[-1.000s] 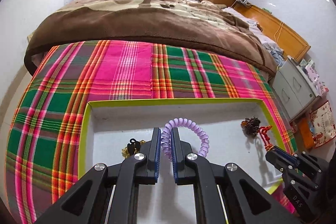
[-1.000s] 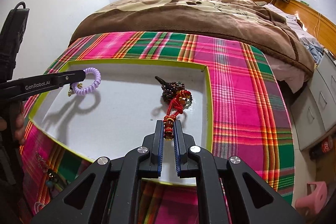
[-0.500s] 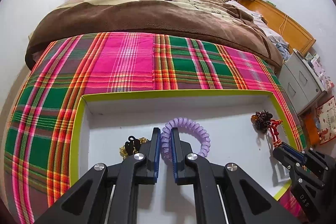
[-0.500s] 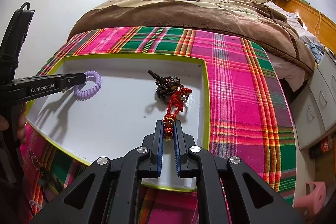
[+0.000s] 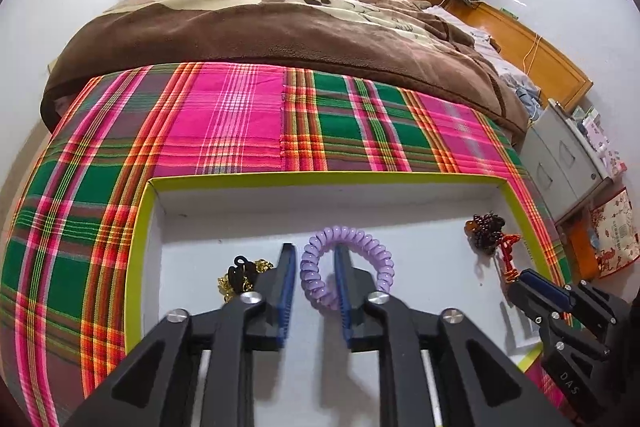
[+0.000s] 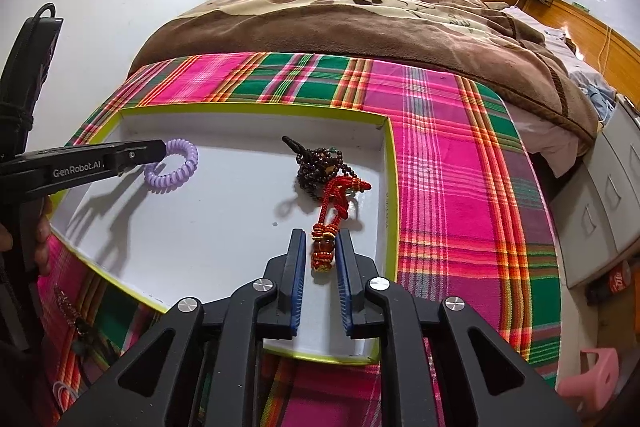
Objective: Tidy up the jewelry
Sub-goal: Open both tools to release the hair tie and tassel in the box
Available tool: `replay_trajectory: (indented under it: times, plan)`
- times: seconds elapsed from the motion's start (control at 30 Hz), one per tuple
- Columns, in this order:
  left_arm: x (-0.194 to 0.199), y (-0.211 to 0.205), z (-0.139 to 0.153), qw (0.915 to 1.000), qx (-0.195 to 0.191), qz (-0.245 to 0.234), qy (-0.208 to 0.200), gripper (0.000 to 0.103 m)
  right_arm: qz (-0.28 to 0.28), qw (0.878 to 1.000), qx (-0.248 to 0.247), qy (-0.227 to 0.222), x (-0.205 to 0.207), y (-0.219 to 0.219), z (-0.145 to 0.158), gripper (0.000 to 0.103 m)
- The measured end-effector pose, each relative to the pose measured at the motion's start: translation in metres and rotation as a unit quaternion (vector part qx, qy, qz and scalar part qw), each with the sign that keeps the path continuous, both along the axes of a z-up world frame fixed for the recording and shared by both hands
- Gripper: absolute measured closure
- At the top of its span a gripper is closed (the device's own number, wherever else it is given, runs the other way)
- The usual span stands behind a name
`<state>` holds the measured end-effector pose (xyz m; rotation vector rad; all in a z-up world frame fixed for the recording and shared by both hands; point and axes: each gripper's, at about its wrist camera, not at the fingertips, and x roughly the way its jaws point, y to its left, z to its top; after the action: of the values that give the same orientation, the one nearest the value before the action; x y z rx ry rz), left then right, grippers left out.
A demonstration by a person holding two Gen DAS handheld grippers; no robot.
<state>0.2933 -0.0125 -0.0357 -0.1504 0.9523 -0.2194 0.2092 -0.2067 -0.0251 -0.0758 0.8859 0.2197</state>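
Jewelry had just been let go inside the white tray [image 6: 224, 239]: the left gripper [image 5: 316, 283] was opening around the purple coil bracelet [image 5: 348, 267], the right gripper [image 6: 320, 259] opening around the red-tasselled bead string [image 6: 324, 183]. Both pieces were judged placed; withdrawal seemed next.

A shallow cardboard tray [image 6: 390, 187] is seen with a lime-green rim and a white floor. It is set on a plaid cloth [image 6: 448, 163] checked in pink, green, orange and red. A lilac plastic spiral bracelet [image 5: 346, 267], a dark brown bead string [image 6: 320, 167] with a red knotted cord [image 6: 336, 195], and a gold-and-black trinket [image 5: 240, 277] are shown in the tray. Black fingers with blue pads [image 6: 298, 283] are seen. A brown and beige blanket [image 6: 360, 15] is spread behind.
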Motion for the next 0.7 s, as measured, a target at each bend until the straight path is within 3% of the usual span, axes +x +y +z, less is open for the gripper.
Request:
replay_trajectory:
  times: [0.07, 0.17, 0.33, 0.7]
  plan:
    - [-0.004, 0.0, 0.004, 1.0, -0.004, -0.003, -0.006, 0.073, 0.001, 1.0, 0.004, -0.002, -0.001, -0.001, 0.001, 0.08]
    - [-0.011, 0.001, 0.012, 0.9998, -0.009, -0.006, -0.015, 0.073, 0.001, 1.0, 0.011, -0.007, -0.004, -0.001, 0.005, 0.07]
    - [-0.031, 0.002, 0.03, 0.9991, -0.01, -0.011, -0.04, 0.064, 0.003, 1.0, 0.021, -0.017, -0.014, -0.001, 0.011, 0.069]
    - [-0.098, 0.022, 0.056, 0.9976, -0.006, -0.003, -0.068, 0.063, 0.002, 0.998, 0.042, -0.041, -0.057, -0.004, 0.031, 0.068]
